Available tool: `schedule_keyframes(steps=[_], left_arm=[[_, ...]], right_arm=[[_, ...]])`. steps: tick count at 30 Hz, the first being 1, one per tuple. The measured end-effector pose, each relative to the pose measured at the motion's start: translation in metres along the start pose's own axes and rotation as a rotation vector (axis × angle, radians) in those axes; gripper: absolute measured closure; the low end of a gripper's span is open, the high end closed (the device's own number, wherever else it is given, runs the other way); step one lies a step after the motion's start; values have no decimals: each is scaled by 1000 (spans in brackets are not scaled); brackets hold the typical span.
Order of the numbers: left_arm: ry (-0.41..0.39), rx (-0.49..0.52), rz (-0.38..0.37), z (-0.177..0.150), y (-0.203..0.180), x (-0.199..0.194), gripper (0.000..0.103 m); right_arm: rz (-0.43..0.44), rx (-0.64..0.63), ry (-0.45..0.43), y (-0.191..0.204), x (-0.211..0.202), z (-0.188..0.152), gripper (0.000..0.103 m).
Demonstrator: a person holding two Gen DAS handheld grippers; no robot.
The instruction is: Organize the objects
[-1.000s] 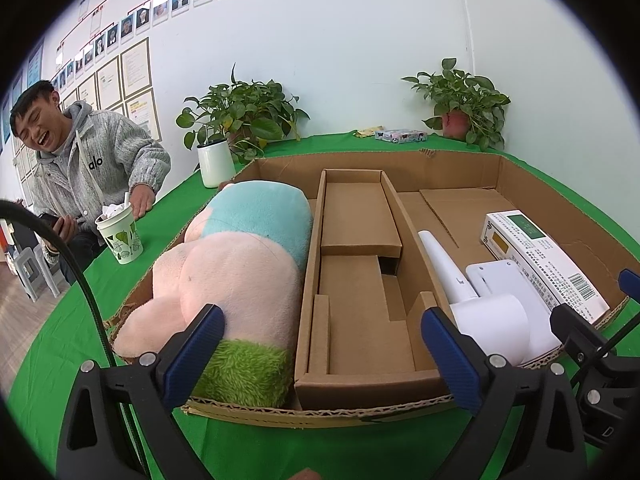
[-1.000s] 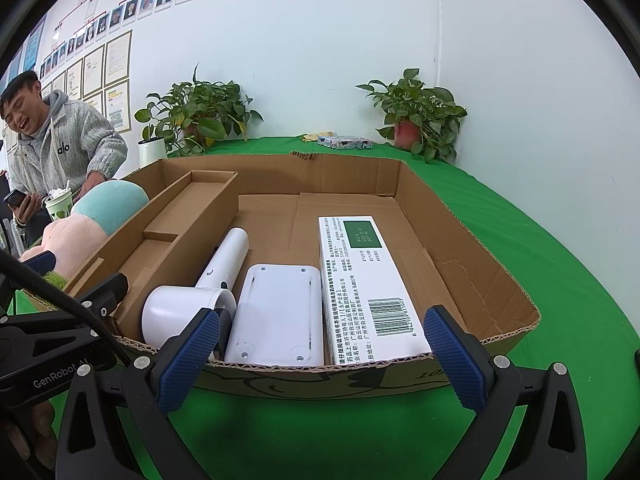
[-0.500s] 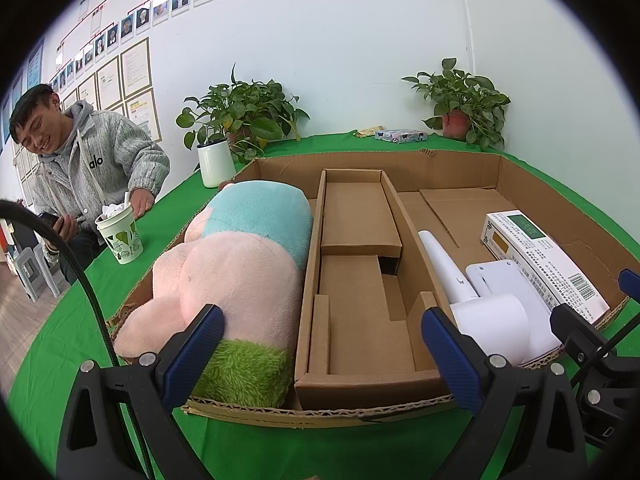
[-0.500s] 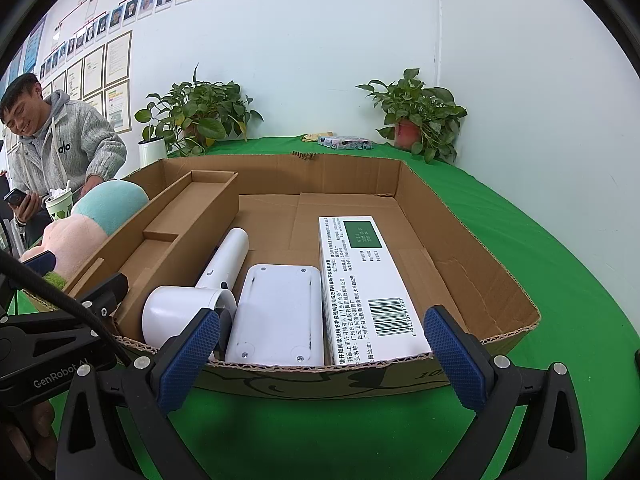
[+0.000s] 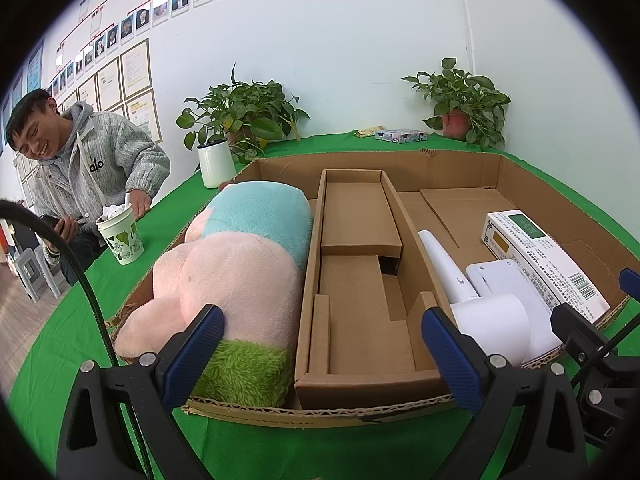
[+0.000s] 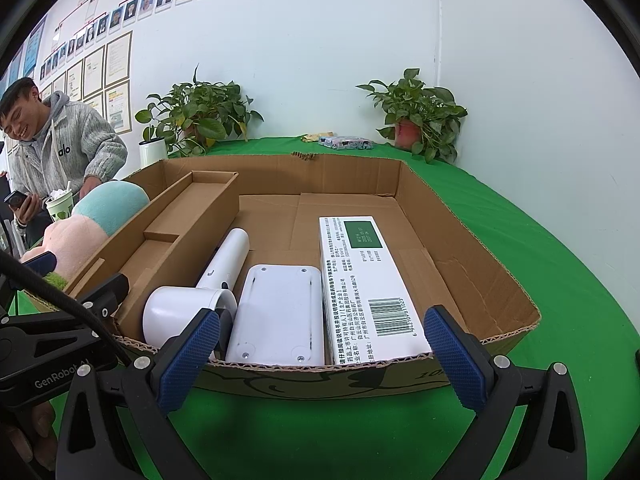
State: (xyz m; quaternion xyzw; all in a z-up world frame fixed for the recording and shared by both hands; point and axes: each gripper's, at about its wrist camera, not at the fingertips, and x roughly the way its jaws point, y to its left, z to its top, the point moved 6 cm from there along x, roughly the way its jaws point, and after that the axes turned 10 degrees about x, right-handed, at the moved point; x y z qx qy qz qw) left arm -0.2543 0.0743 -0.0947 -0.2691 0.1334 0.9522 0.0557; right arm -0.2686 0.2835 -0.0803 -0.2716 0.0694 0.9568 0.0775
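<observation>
Because the cardboard tray [image 5: 400, 414] is split by an insert, the left wrist view shows the plush toy [image 5: 236, 276] filling the left bay, seemingly sorted by bulk; the left gripper [image 5: 322, 350] hovers level before the near rim, its fingers [image 5: 196, 356] spread and empty. In the right wrist view, hair dryer [image 6: 200, 300], white device [image 6: 278, 312] and printed box [image 6: 368, 284] lie side by side in the right bay, while the right gripper [image 6: 322, 354] hangs over the green counter [image 6: 580, 280], fingers [image 6: 452, 356] spread, holding nothing.

Corrugated cardboard box [image 5: 400, 414] holds fuzzy plush toy [image 5: 236, 272].
</observation>
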Motion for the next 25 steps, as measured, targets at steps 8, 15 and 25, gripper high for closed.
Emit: schedule_keyframes(steps=[8, 15, 25], left_arm=[[0, 0, 0, 0, 0, 0, 4], [0, 1, 0, 1, 0, 0, 4], [0, 2, 6, -1, 0, -1, 4]], right_arm=[[1, 1, 0, 1, 0, 0, 0], [0, 2, -1, 1, 0, 0, 0], [0, 1, -2, 2, -1, -1, 0]])
